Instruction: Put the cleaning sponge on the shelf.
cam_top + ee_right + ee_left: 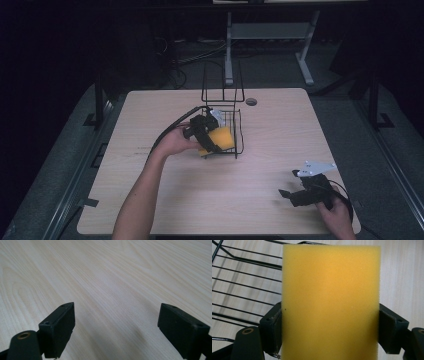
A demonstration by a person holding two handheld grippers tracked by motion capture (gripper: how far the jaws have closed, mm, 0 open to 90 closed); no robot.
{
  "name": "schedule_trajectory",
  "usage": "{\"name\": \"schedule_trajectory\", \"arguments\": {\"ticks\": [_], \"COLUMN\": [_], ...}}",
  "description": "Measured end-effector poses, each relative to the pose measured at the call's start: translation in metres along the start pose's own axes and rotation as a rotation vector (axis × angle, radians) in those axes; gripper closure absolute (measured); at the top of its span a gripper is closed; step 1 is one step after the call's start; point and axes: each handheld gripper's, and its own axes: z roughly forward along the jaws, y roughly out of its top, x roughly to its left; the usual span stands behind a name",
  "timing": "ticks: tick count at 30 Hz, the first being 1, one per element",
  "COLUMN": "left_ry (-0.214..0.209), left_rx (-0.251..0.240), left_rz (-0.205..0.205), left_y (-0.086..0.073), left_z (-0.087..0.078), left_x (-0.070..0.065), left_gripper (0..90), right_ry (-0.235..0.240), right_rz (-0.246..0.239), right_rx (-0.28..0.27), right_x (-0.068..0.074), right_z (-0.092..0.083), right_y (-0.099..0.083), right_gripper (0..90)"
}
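Yellow rectangular foam sponge sits closest to the lens in the left gripper view, clamped across its width between the two black jaws of the left gripper, one pad pressing each long edge. In the high view the left gripper holds that sponge at the open near side of the black wire basket, which stands on the pale wood-grain table toward its far middle. Whether the sponge already rests on the basket floor or hangs just above it cannot be told; the basket wires appear behind and to the left of the sponge in the left gripper view.

Judged step: placing the sponge into the basket. To do it well:
1. Keep the clamp firm until the sponge is fully past the front wire, so that foam does not snag.
2. Lower it until the bottom edge bears on the wire floor.
3. Spread the jaws only then, and withdraw straight back along the approach line to avoid hooking a wire.

Farther right, near the front right corner of the table, the right gripper lies low over bare wood, well apart from the basket. Its jaws stand wide apart and hold nothing; the right gripper view shows only the tabletop between them.
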Motion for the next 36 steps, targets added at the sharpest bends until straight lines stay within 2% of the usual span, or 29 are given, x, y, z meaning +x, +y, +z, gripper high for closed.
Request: {"name": "schedule_trajectory", "arguments": {"ticks": [7,10,12,20,24,31,36], "left_ry": [-0.005,-0.006,-0.003,-0.012,0.001,-0.013,-0.005], "left_rx": [0.016,0.03,0.028,0.033,0.032,0.037,0.027], "left_rz": [-0.003,0.041,0.046,0.037,0.053,0.046,0.051], "left_y": [0.0,0.007,0.009,0.013,0.016,0.015,0.02], "left_z": [0.005,0.005,0.007,0.014,0.014,0.021,0.024], "left_x": [0.005,0.007,0.007,0.016,0.02,0.027,0.031], "left_gripper": [21.8,21.8,21.8,21.8,21.8,21.8,21.8], "right_ry": [0.001,0.001,0.001,0.008,0.007,0.006,0.002], "right_rz": [-0.002,-0.001,-0.002,0.004,0.003,0.008,0.003], "right_rx": [0.005,0.006,0.007,0.011,0.013,0.009,0.005], "right_x": [0.0,-0.001,-0.001,-0.001,0.0,-0.002,-0.002], "right_z": [0.001,0.001,0.001,0.002,0.002,0.001,0.001], "right_y": [0.0,0.0,0.0,-0.001,-0.001,-0.001,-0.001], "right_gripper": [14.1,14.1,14.1,14.1,14.1,14.1,14.1]}}
